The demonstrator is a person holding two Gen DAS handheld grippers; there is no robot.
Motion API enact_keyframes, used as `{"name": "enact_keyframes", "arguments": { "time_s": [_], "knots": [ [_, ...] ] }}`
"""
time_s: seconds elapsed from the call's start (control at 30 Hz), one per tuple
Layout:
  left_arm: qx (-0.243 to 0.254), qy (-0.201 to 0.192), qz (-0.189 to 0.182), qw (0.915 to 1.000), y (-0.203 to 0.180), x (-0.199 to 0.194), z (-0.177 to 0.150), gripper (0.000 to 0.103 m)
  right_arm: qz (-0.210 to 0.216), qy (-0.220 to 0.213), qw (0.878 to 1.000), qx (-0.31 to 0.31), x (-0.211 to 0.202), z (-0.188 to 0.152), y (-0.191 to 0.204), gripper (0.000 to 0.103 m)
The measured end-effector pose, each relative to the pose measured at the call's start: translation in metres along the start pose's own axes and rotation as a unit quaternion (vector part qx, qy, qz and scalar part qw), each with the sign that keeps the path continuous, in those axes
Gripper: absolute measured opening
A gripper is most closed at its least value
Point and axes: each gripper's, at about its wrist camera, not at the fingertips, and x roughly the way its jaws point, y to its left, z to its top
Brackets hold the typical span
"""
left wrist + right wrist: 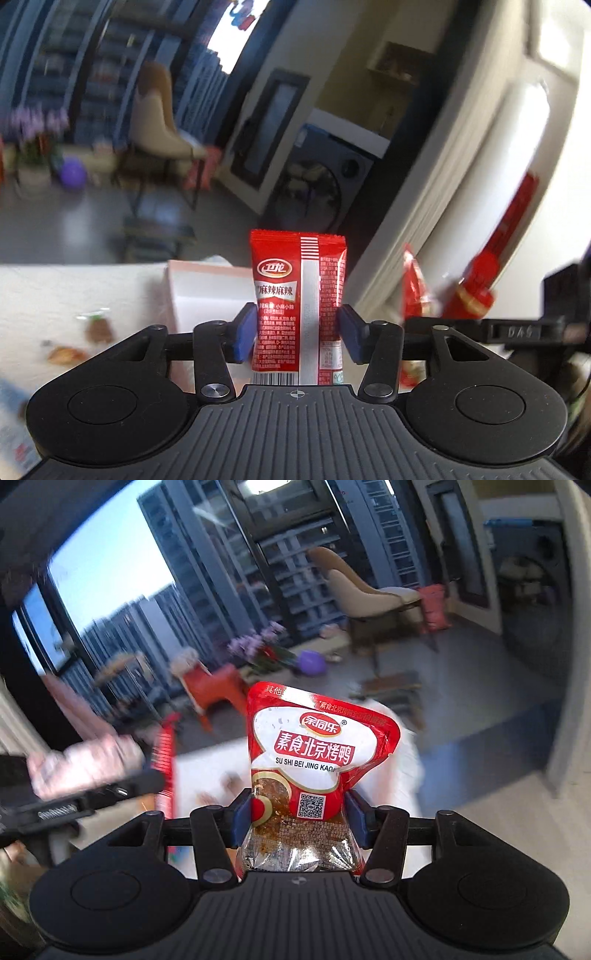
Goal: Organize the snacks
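- Your left claw [297, 334] pinches a tall red snack packet [298, 306] upright above the white worktop [74, 291].
- Your right claw [299, 818] pinches a red-and-white snack pouch [314, 768].

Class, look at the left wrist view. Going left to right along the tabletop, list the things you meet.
Small snack wrappers → white box → red snack packet between the left gripper pads → crumpled red packet → red bottle.

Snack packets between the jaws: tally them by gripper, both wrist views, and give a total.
Left gripper: 1, red spicy-strip packet
Right gripper: 1, red and white roast-duck packet
Total: 2
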Motion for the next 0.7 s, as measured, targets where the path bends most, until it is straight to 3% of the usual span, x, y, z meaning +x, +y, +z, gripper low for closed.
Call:
{"name": "enact_keyframes", "arguments": {
  "time_s": [0.03, 0.07, 0.17, 0.23, 0.4, 0.53, 0.63, 0.7],
  "knots": [
    [-0.024, 0.007, 0.003, 0.9997, 0.011, 0.016, 0.01, 0.052, 0.004, 0.001, 1.0, 0.012, 0.014, 0.015, 0.003, 0.072],
    [-0.042, 0.009, 0.019, 0.9989, 0.022, 0.029, 0.016, 0.051, -0.004, 0.006, 1.0, 0.016, 0.033, 0.027, 0.003, 0.078],
    [-0.043, 0.021, 0.049, 0.9976, 0.04, 0.054, 0.014, 0.051, -0.053, 0.022, 0.998, 0.013, 0.071, 0.048, 0.014, 0.078],
    [-0.039, 0.016, 0.052, 0.9978, 0.044, 0.05, 0.003, 0.051, -0.053, 0.031, 0.998, 0.021, 0.08, 0.047, 0.019, 0.078],
    [-0.019, 0.017, 0.061, 0.9978, 0.042, 0.024, -0.037, 0.051, -0.038, 0.034, 0.998, 0.022, 0.07, -0.003, -0.004, 0.078],
    [-0.013, 0.023, 0.051, 0.9983, 0.035, 0.0, -0.08, 0.051, -0.031, 0.04, 0.998, -0.03, 0.07, -0.039, -0.005, 0.078],
    [-0.036, 0.051, 0.03, 0.9976, 0.03, -0.005, -0.108, 0.051, -0.021, 0.057, 0.997, -0.039, 0.056, -0.065, -0.007, 0.078],
    [-0.014, 0.074, 0.047, 0.9961, 0.022, -0.005, -0.119, 0.049, -0.043, 0.066, 0.996, -0.036, 0.053, -0.078, -0.009, 0.078]
  ]
}}
